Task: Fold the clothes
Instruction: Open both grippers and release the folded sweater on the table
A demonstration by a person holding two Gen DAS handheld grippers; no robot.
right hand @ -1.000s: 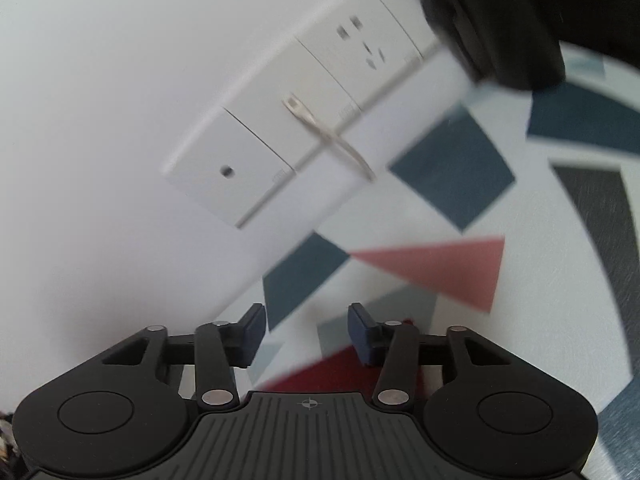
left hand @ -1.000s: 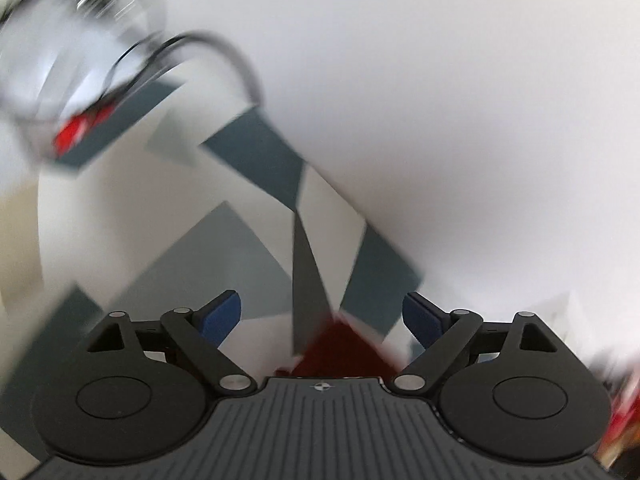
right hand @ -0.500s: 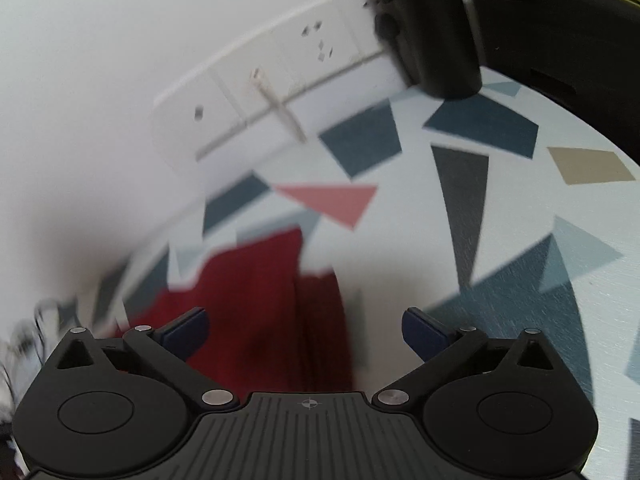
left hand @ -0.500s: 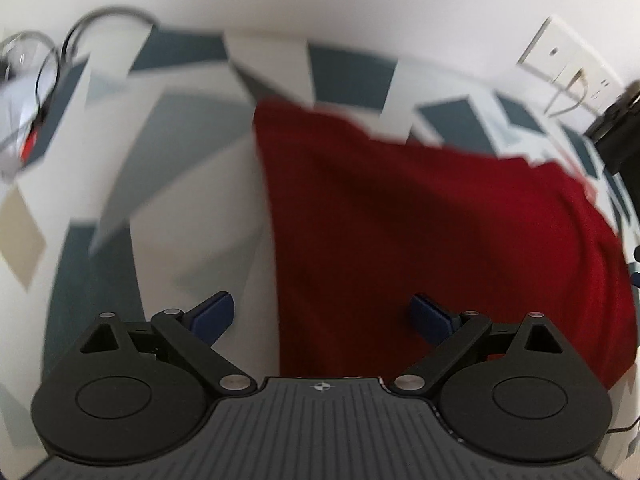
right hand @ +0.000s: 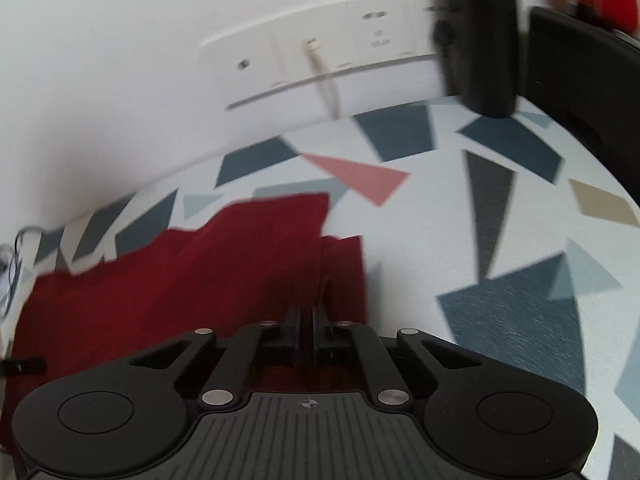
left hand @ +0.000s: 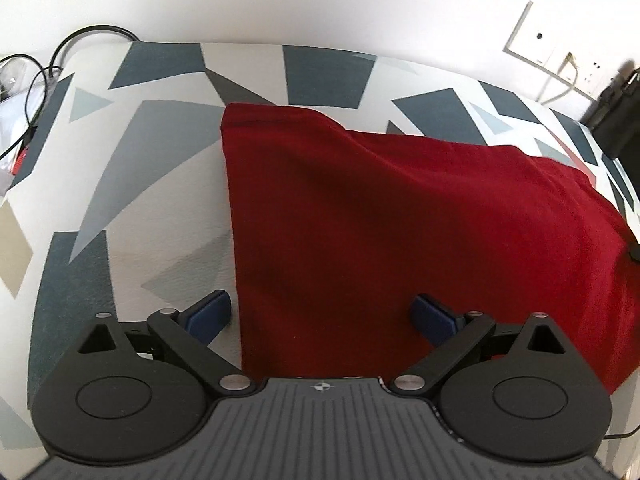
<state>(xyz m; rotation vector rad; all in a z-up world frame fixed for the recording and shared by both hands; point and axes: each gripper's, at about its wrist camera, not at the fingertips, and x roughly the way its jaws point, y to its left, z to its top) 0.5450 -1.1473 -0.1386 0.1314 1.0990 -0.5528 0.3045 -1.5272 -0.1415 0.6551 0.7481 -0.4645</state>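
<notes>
Left wrist: soft red cloth on geometric-patterned tabletop.

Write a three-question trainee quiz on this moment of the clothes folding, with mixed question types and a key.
1. True or false: the left gripper is open, its fingers spread across the edge of the red garment.
2. The right gripper is: A) wide open B) shut on the red garment C) out of view.
3. Fill in: the garment lies on a cloth patterned with ____ shapes.

Key: 1 true; 2 B; 3 geometric.
</notes>
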